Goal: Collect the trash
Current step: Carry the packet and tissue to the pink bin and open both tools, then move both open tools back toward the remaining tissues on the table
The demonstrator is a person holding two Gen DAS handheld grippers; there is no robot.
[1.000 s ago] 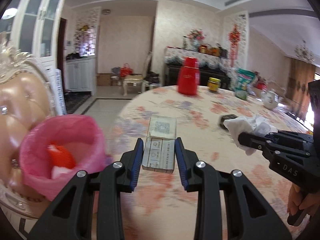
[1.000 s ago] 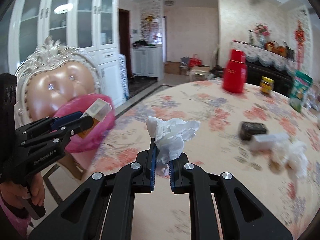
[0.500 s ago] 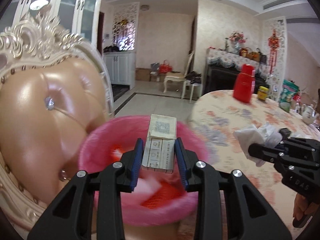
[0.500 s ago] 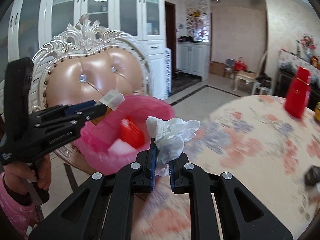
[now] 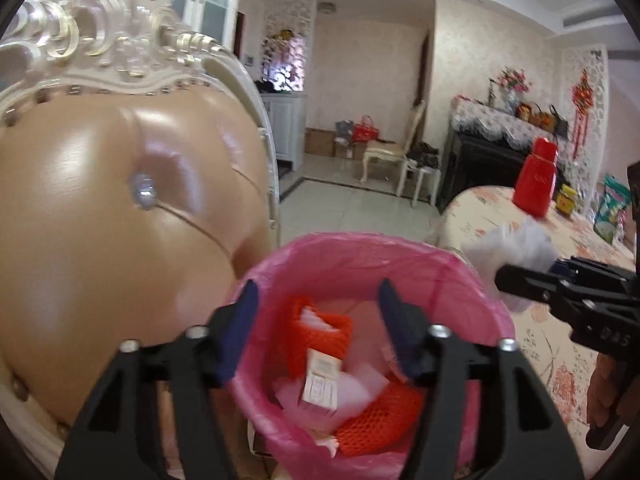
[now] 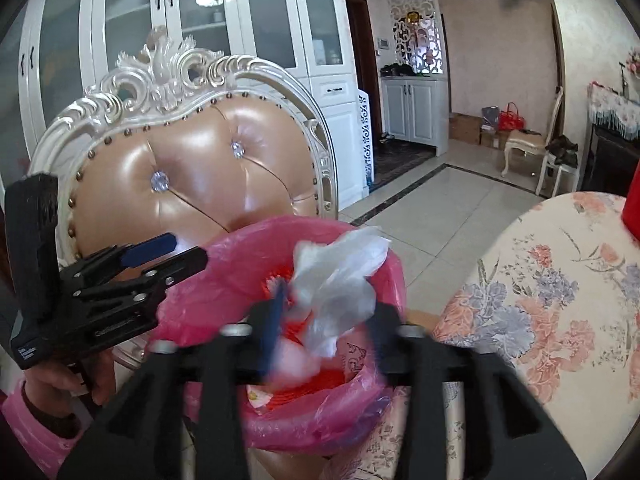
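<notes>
A: Left to right. Far left: tufted chair (image 5: pixel 120 216), its backrest just behind the bin.

B: Left gripper (image 5: pixel 316 320)?

A: Over the bin mouth, jaws spread wide, nothing between them. Seen side-on in the right wrist view too (image 6: pixel 160 256), same story: blue pads apart.

B: And the box?

A: Small carton (image 5: pixel 322 380) is inside the pink-lined bin (image 5: pixel 360 252), lying on white scraps beside orange mesh netting (image 5: pixel 376 420). Not touching the gripper.

B: Right side?

A: Right gripper (image 6: pixel 324 312) is also above the bin (image 6: pixel 224 264). Frame is motion-blurred, but the jaws read as parted, with a clear gap on each side of the crumpled white plastic wrapper (image 6: pixel 340 276). Wrapper sits between the fingers over the bin opening; can't tell whether it is touching a pad. In the left wrist view the wrapper (image 5: pixel 516 248) is a white blur at the tip of that gripper (image 5: pixel 504 280), at the bin's right rim.

B: Further right?

A: Floral tablecloth table (image 5: pixel 540 320) just beside the bin, red jug (image 5: pixel 536 184) on it well back.
</notes>
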